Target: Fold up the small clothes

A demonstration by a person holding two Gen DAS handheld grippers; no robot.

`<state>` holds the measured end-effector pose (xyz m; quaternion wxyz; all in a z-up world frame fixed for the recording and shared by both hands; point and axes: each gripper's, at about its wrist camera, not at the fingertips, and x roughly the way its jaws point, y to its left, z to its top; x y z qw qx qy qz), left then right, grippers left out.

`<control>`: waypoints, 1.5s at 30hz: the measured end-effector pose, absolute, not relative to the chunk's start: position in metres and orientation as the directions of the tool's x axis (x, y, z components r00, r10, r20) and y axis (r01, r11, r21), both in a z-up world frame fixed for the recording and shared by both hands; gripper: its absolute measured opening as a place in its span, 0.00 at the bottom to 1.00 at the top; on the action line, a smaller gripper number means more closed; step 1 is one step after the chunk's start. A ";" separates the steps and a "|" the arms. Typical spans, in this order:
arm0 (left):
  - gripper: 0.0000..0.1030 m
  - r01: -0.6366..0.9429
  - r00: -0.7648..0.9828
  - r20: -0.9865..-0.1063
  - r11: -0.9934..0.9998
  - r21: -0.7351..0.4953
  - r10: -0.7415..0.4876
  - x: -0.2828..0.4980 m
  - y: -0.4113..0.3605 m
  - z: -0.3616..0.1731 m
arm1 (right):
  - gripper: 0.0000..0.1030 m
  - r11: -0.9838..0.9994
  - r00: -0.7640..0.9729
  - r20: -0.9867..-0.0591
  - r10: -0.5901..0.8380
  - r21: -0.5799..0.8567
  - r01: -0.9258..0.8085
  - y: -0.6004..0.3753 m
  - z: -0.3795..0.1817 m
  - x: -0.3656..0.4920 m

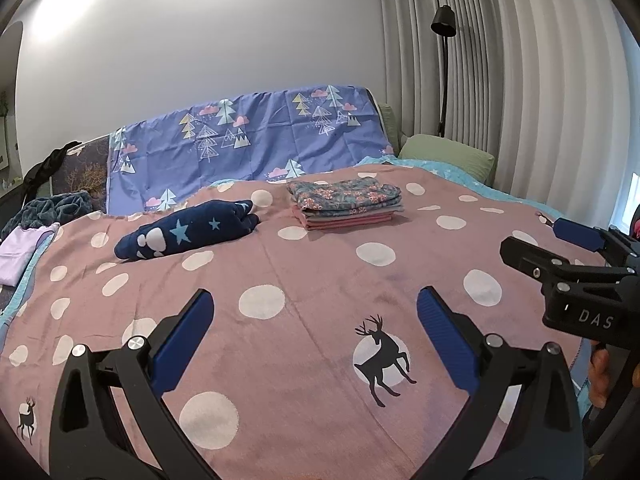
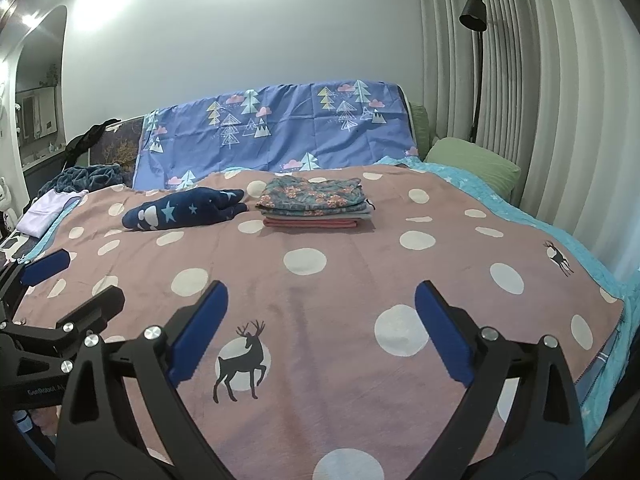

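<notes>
A crumpled navy garment with pale stars (image 1: pixel 188 234) (image 2: pixel 186 213) lies on the pink dotted blanket (image 1: pixel 320 272) (image 2: pixel 344 280), far side, left of centre. Right of it sits a neat stack of folded clothes (image 1: pixel 346 204) (image 2: pixel 316 204), floral piece on top, pink ones below. My left gripper (image 1: pixel 316 304) is open and empty over the near part of the blanket. My right gripper (image 2: pixel 322 296) is open too, holding nothing. Each gripper shows at the edge of the other's view: the right gripper (image 1: pixel 560 248) and the left gripper (image 2: pixel 68 280).
A blue tree-print sheet (image 1: pixel 248 140) (image 2: pixel 280 128) drapes the headboard. A green pillow (image 1: pixel 448 156) (image 2: pixel 472 160) lies at the back right by grey curtains and a black floor lamp (image 1: pixel 444 24). A lilac garment (image 1: pixel 20 252) (image 2: pixel 48 212) and dark clothes lie at the left edge.
</notes>
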<state>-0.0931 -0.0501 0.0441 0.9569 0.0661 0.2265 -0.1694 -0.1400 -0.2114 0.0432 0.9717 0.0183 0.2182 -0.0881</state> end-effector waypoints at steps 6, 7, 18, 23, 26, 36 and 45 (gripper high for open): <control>0.99 0.349 0.841 -0.456 0.936 0.047 -0.291 -0.094 -0.048 0.044 | 0.94 0.984 0.888 -0.429 -0.166 -0.007 0.181 -0.211 0.042 -0.139; 0.99 0.349 0.841 -0.455 0.936 0.046 -0.292 -0.094 -0.048 0.044 | 0.94 0.983 0.887 -0.429 -0.170 -0.007 0.184 -0.211 0.042 -0.139; 0.99 0.352 0.840 -0.457 0.935 0.048 -0.293 -0.095 -0.048 0.044 | 0.94 0.980 0.883 -0.435 -0.178 0.002 0.199 -0.214 0.041 -0.138; 0.99 0.356 0.836 -0.463 0.933 0.047 -0.296 -0.096 -0.049 0.042 | 0.94 0.980 0.880 -0.441 -0.178 0.005 0.201 -0.216 0.039 -0.137; 0.99 0.357 0.832 -0.469 0.933 0.044 -0.297 -0.097 -0.049 0.040 | 0.94 0.980 0.879 -0.443 -0.178 0.005 0.201 -0.216 0.038 -0.137; 0.99 0.353 0.827 -0.479 0.935 0.039 -0.293 -0.097 -0.051 0.037 | 0.94 0.980 0.877 -0.449 -0.172 0.007 0.197 -0.216 0.032 -0.136; 0.99 0.350 0.825 -0.486 0.936 0.037 -0.289 -0.095 -0.053 0.034 | 0.95 0.981 0.875 -0.452 -0.171 0.008 0.196 -0.216 0.031 -0.135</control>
